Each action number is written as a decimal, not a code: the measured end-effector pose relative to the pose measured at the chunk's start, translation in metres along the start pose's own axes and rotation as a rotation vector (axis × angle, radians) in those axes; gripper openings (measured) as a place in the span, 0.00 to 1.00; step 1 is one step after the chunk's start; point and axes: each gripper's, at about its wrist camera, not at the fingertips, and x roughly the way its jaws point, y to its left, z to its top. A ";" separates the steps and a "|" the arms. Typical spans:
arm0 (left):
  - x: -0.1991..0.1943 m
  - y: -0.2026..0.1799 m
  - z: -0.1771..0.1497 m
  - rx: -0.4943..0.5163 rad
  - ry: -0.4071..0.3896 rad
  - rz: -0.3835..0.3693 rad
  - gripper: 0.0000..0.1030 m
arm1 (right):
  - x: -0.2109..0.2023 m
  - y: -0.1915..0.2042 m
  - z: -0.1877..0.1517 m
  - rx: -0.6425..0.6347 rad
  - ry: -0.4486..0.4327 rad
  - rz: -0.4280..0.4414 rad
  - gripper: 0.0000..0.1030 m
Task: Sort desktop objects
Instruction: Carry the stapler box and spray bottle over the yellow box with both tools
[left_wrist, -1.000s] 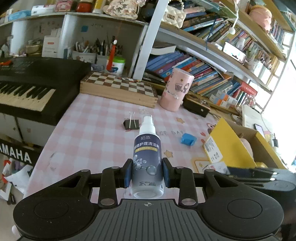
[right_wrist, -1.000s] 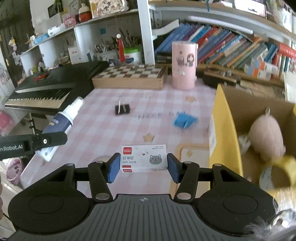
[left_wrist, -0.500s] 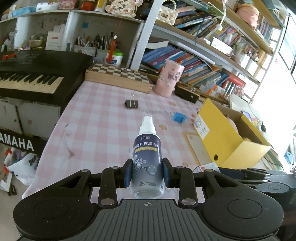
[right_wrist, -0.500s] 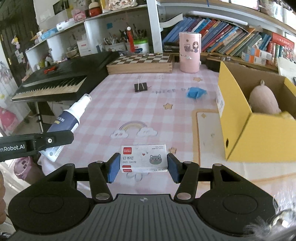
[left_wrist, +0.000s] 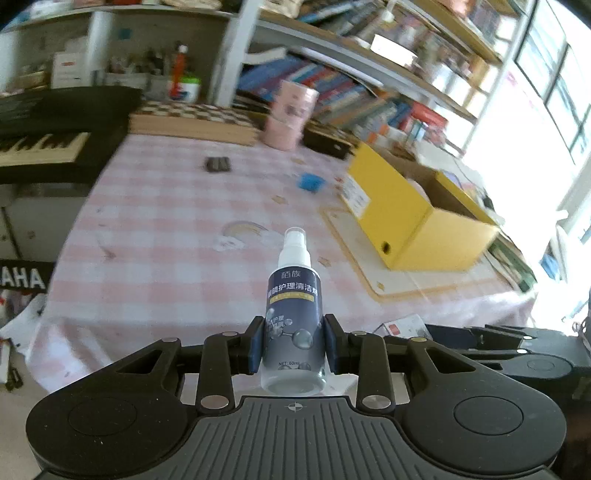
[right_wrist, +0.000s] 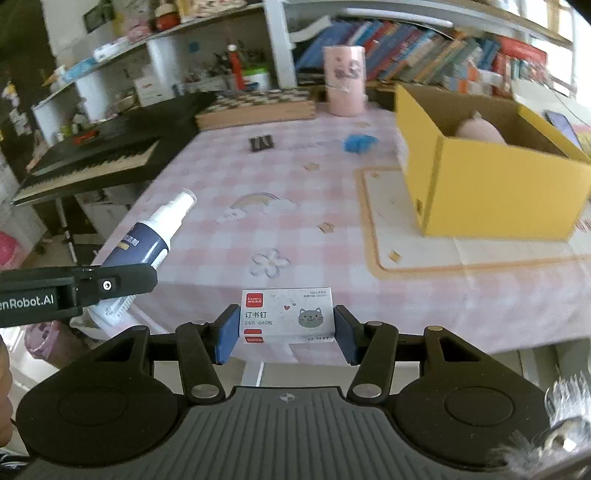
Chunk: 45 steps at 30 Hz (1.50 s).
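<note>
Gripping low on its clear base, the left tongs (left_wrist: 293, 343) clamp the small dark-blue spray bottle with a white nozzle (left_wrist: 293, 314), which points nozzle forward along the fingers. The hold sits well below the label's middle, so the bottle will likely want to pivot if swung fast. It looks light, a stiff plastic cylinder with a smooth, probably slippery skin; the round body between flat pads is the weak point, and a hold nearer mid-label would be steadier. The thin nozzle neck seems the fragile part and a poor place to take hold.

The right tongs (right_wrist: 286, 334) are closed on the white cardboard staple box printed with a grey cat face (right_wrist: 288, 314), pinched across its two short ends. The box is surely light, flat-sided and easy to keep square, though thin card could crush under a hard squeeze; its loose staples, if any, may shift inside.

Both held things hang out past the near edge of the pink checked desk (right_wrist: 295, 184), well short of the yellow cardboard box (right_wrist: 491, 184), which stands open-topped on the desk. A pale pink soft toy (right_wrist: 478, 131) lies inside that box. Beyond the yellow box's left side lie a blue crumpled item (right_wrist: 358, 142) and a black binder clip (right_wrist: 261, 143).
</note>
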 end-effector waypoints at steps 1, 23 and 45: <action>0.002 -0.003 -0.001 0.012 0.008 -0.011 0.30 | -0.002 -0.002 -0.003 0.012 0.002 -0.009 0.50; 0.042 -0.076 -0.001 0.211 0.102 -0.215 0.30 | -0.039 -0.060 -0.035 0.191 0.005 -0.184 0.50; 0.083 -0.144 0.035 0.287 0.043 -0.303 0.30 | -0.050 -0.142 -0.006 0.255 -0.055 -0.222 0.50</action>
